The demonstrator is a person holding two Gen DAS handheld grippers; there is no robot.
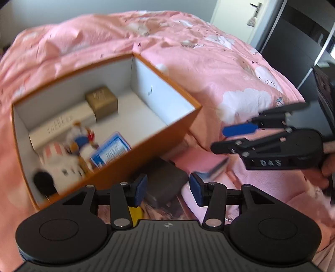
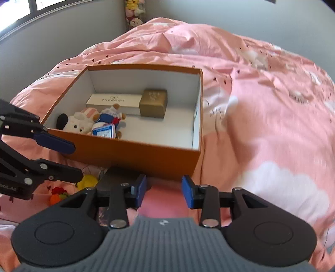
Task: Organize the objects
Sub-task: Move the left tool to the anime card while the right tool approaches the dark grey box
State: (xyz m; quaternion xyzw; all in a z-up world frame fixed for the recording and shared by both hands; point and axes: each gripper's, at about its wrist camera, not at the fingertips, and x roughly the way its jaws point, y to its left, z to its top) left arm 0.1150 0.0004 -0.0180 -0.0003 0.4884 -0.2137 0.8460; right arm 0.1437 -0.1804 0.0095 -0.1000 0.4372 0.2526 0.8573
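Observation:
An open orange box with white inner walls sits on a pink bed. Inside lie a long white carton, a gold box, a white plush toy, a small doll in blue and a blue-and-white card box. A dark grey case lies on the bed just in front of the box. My left gripper is open and empty above the grey case. My right gripper is open and empty in front of the box's near wall.
A pink printed duvet covers the bed. A yellow toy and a small red and orange item lie left of the grey case. A white door and dark furniture stand beyond the bed. Plush toys hang in the wall corner.

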